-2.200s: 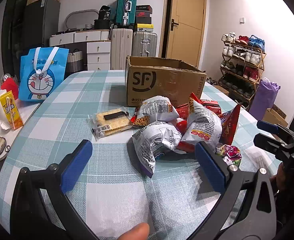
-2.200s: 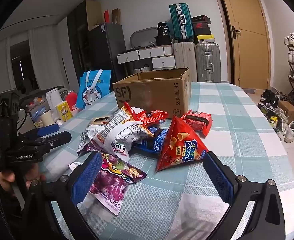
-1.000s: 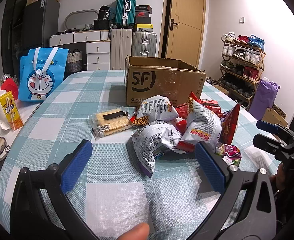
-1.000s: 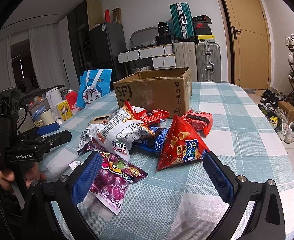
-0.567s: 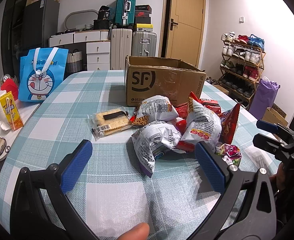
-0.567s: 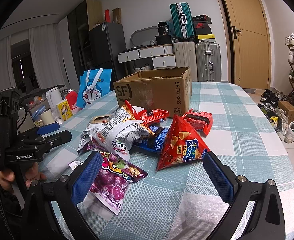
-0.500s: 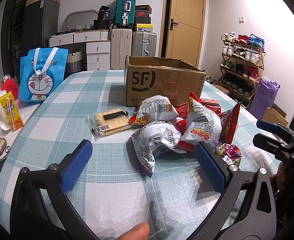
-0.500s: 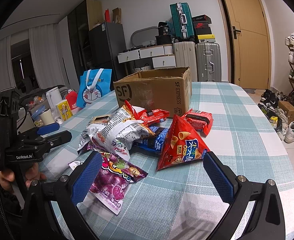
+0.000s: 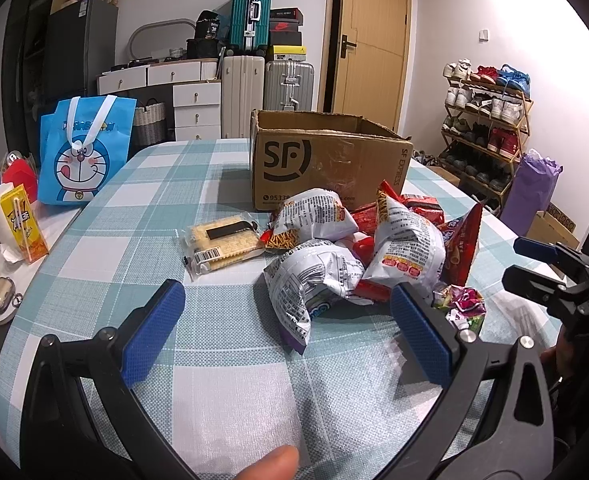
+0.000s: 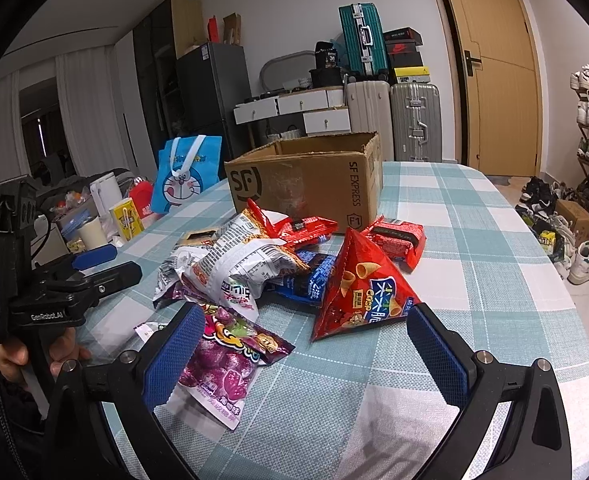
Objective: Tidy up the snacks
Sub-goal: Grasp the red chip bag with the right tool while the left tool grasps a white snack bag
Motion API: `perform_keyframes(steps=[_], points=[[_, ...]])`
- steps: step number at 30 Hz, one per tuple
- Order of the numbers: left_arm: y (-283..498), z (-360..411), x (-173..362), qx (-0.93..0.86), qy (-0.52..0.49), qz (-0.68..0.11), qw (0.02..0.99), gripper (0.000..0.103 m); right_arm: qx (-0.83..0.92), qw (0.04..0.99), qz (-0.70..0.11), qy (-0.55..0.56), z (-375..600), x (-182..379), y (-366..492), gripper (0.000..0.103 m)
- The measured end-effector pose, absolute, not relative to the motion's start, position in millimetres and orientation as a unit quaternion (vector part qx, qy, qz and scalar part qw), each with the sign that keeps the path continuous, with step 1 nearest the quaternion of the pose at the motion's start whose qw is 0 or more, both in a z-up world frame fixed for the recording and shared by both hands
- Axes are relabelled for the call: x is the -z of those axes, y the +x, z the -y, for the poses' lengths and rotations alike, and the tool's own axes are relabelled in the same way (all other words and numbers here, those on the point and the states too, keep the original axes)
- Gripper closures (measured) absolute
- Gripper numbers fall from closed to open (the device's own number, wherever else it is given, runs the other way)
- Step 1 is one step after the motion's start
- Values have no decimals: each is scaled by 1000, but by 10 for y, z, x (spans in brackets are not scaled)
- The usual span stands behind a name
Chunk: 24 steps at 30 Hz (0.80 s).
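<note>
left gripper: jaws wide apart, holds nothing, hovers near the table's front edge | right gripper: wide apart, empty | snack pile: mid-table, just before open cardboard box, probably its destination | nothing packed yet

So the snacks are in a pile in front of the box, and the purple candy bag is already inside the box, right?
Not quite. The snacks do lie in a pile in front of the cardboard box, but the purple candy bag is not inside it. The right wrist view shows it lying flat on the table, at the near edge of the pile, close to the right gripper.
</note>
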<state>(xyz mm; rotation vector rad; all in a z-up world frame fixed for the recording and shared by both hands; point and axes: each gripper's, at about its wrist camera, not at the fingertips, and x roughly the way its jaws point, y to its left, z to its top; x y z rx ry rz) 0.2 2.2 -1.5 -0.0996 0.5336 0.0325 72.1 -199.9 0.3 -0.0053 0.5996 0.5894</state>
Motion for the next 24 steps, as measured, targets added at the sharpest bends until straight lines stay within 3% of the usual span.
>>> perform_keyframes(steps=[24], points=[[496,-206,50,-29,-74,-348,934,1,-240,884,-400,14,2077,-25,1437,0]])
